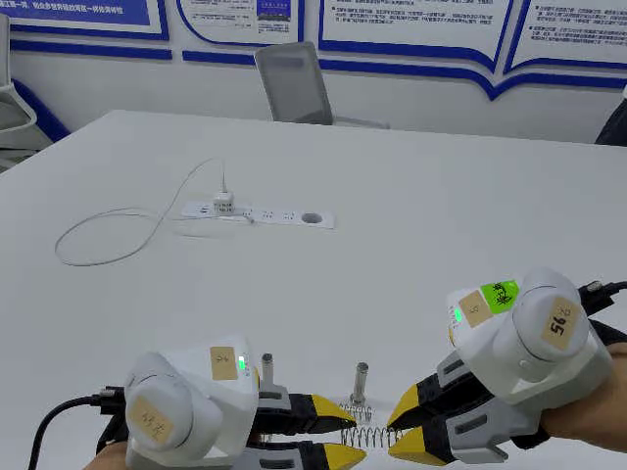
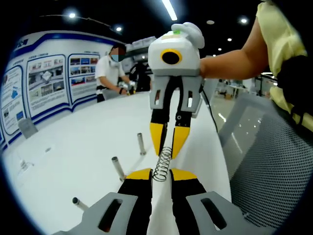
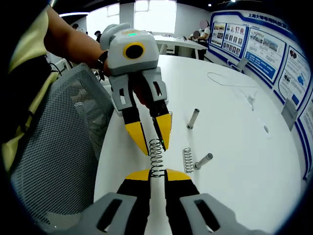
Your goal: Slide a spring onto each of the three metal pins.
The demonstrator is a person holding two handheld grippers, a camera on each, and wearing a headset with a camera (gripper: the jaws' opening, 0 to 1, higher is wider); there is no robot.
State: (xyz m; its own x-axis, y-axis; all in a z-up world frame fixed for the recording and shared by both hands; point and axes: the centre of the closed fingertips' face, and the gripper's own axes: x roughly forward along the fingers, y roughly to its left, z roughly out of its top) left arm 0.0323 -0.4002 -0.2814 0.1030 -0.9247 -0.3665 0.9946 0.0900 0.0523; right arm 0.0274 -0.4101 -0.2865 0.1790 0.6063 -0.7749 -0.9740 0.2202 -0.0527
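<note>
Left gripper [image 1: 338, 438] and right gripper [image 1: 405, 433] each pinch an end of one spring [image 1: 370, 437], probably steadying it near the pins [image 1: 360, 382]

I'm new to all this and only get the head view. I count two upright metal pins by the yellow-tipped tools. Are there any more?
Observer: Yes. The left gripper view shows three silver metal pins standing in a row, and all of them look bare.
Visitor: What about the wire coil at the bottom edge? Is it just lying there?
Observer: No. In the right gripper view the coiled metal spring is held at both ends. One end is between the right tool's jaws and the other between the left tool's.
Visitor: Is anyone else around?
Observer: In the left gripper view, a person in a white shirt stands at the far end of the white table.
</note>
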